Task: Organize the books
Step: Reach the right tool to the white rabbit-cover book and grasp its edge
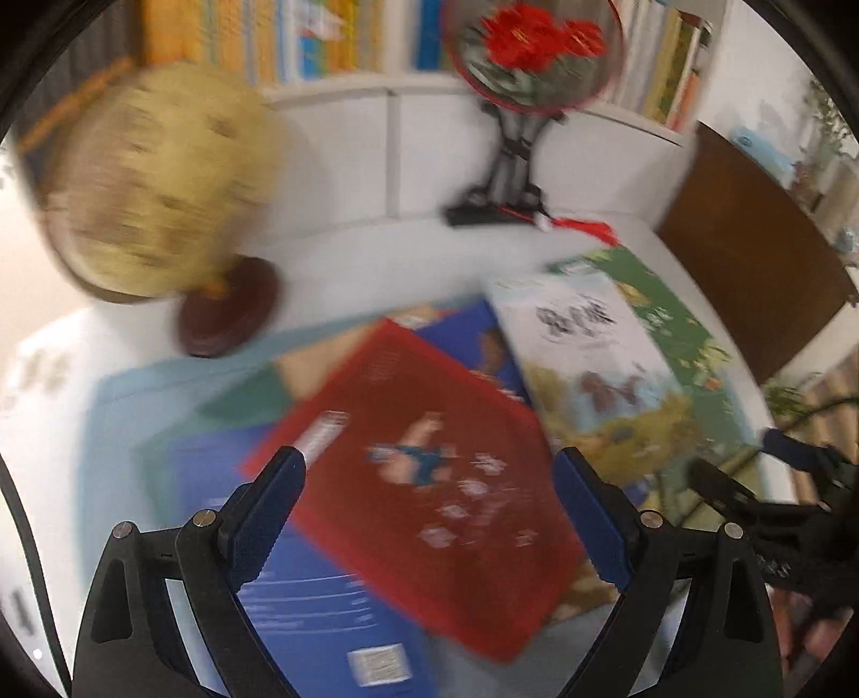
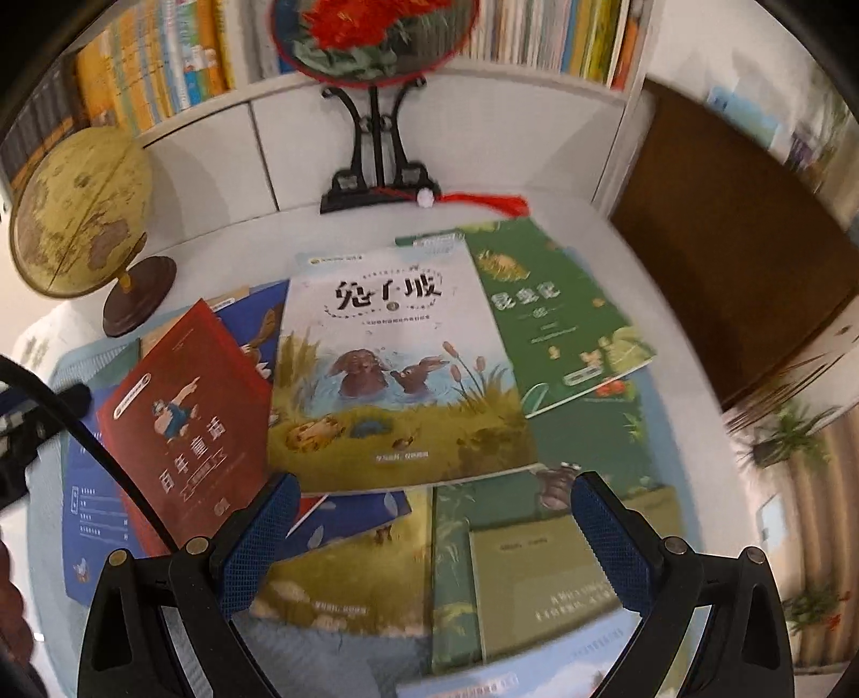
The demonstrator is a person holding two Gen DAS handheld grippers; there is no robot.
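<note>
A loose heap of thin picture books covers the middle of the white surface (image 2: 569, 215), overlapping at odd angles. In the right wrist view the rabbit book (image 2: 397, 365), white above and showing two brown animals in water, lies on top at the centre. The red book (image 2: 188, 424) with a cartoon figure lies at its left, tilted, and the green book (image 2: 558, 317) lies at its right, partly tucked beneath it. Under these three, at least two blue books show: one blue book (image 2: 88, 515) at the far left edge of the heap and another blue cover (image 2: 257, 317) peeking out between the red and rabbit books. Nearer the camera lie an olive-green book (image 2: 542, 580) and a yellow-green cover (image 2: 343, 580); the exact count of the lower layer cannot be told. The right tool (image 2: 429, 537) hovers above the near edge of the heap, its two blue-padded fingers spread wide with nothing between them. The left tool (image 1: 429, 515) likewise hangs agape over the red book, gripping nothing; its view is blurred. Behind the heap stand one globe (image 2: 80, 215) at the left and one round fan (image 2: 376, 37) with red flowers on a black stand, a red tassel (image 2: 483, 203) trailing from it. One bookshelf (image 2: 161, 70) of upright books runs along the back.
</note>
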